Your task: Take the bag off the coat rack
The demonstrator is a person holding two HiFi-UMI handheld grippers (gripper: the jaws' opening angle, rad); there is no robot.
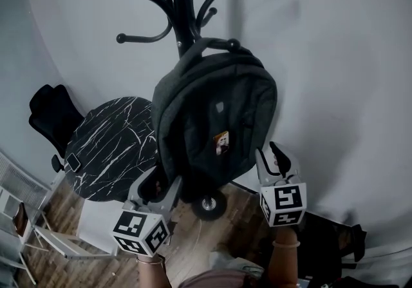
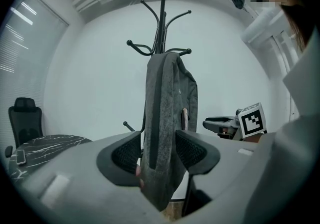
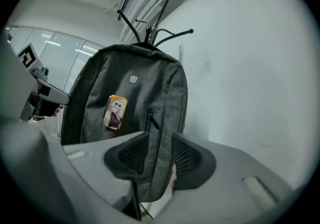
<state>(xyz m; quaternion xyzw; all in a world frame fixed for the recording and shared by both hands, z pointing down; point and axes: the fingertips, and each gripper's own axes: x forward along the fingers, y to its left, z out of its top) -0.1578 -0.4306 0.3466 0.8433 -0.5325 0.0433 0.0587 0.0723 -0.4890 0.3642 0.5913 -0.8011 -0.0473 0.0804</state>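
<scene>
A dark grey backpack (image 1: 215, 119) hangs by its top loop from a hook of the black coat rack (image 1: 180, 3); a small picture badge is on its front. My left gripper (image 1: 158, 183) is at the bag's lower left corner. In the left gripper view the bag's edge (image 2: 167, 118) hangs between the spread jaws of the gripper (image 2: 159, 150), which is open. My right gripper (image 1: 270, 154) is at the bag's lower right side. In the right gripper view the bag's side (image 3: 130, 113) lies between the parted jaws of the gripper (image 3: 159, 150), and the pads are not pinching it.
A round black marble table (image 1: 112, 145) with a phone (image 1: 73, 162) on it stands left of the rack, and a black office chair (image 1: 51, 116) is behind it. A white frame (image 1: 38, 229) sits at the lower left. A caster wheel (image 1: 209, 205) is under the bag. A white wall is behind.
</scene>
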